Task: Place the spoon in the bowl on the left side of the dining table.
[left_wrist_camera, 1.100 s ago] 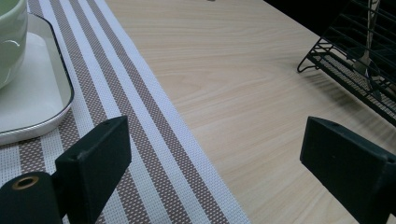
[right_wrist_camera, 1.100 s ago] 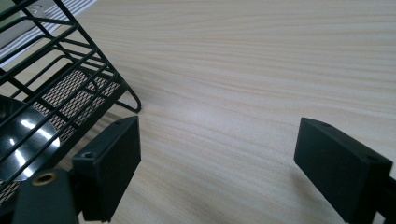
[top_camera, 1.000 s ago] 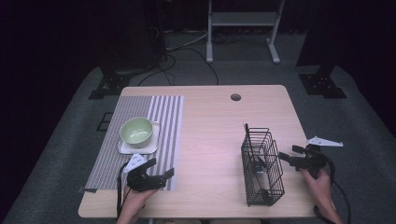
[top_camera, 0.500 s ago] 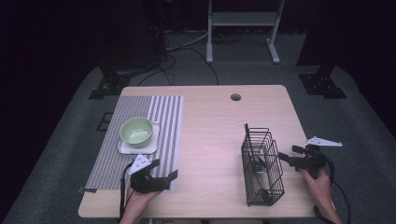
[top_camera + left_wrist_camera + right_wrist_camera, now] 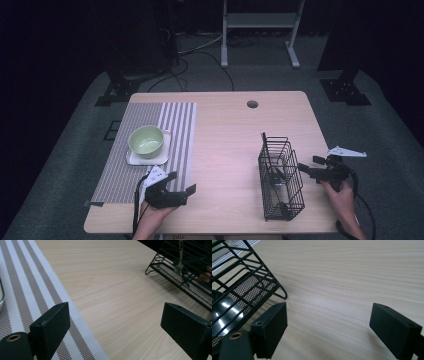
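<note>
A black wire basket (image 5: pixel 280 177) stands on the right half of the light wooden tabletop (image 5: pixel 227 145), toward the near edge. Some utensils lean inside it, too dim to name; in the left gripper view (image 5: pixel 183 267) a pale handle shows behind its bars, and in the right gripper view (image 5: pixel 239 287) a shiny dark rounded thing lies behind the mesh floor.

The right gripper (image 5: pixel 311 166) sits just right of the basket, level with its middle, held by a hand (image 5: pixel 341 192) coming in from the near edge. Its fingers (image 5: pixel 272 327) are spread wide with nothing between them, bare wood showing in the gap, and the basket's foot is just beyond the left one.

The left gripper (image 5: pixel 180 182) is near the front left of the tabletop, at the near right corner of a striped grey-and-white mat (image 5: pixel 145 150). Its fingers (image 5: pixel 52 326) are likewise wide apart and empty; one hangs over the mat's edge (image 5: pixel 37 295), the other over bare wood.

Farther back on the mat, a pale green bowl (image 5: pixel 146 140) sits on a white square plate (image 5: pixel 165 150). A small round hole (image 5: pixel 252 104) marks the far side of the tabletop.
</note>
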Available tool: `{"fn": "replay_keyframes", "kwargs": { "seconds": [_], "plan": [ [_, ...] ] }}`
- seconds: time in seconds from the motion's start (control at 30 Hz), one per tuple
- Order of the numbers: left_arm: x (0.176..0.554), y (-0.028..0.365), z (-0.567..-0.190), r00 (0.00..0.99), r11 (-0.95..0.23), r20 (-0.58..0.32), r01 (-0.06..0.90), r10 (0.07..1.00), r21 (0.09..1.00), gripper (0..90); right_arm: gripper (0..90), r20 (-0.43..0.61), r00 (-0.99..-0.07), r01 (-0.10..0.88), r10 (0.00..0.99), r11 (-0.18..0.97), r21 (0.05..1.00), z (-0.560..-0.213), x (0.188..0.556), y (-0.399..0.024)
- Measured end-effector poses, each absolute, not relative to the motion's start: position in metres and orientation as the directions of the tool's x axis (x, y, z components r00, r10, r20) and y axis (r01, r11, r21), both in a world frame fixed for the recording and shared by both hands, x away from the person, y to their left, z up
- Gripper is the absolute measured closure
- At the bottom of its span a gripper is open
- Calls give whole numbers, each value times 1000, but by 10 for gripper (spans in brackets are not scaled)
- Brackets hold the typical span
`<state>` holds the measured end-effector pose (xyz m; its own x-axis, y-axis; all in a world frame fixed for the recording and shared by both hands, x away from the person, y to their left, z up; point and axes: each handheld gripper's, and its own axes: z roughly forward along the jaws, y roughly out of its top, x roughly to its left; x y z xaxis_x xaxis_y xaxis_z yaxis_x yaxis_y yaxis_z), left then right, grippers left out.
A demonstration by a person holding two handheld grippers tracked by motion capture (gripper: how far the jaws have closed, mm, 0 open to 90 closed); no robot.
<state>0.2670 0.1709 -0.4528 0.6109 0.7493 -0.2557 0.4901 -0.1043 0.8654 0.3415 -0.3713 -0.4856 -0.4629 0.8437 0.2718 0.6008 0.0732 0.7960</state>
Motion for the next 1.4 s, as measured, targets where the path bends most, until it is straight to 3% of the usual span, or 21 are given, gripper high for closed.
{"fn": "replay_keyframes", "kwargs": {
  "seconds": [0.73,1.4],
  "plan": [
    [268,158,-436,641,-98,-276,484,716,869,81,136,269,-459,603,847,75,794,-486,342,-371],
    [267,103,-408,748,-146,-263,432,609,890,81,137,268,-464,601,844,78,795,-486,342,-371]
  ]
}}
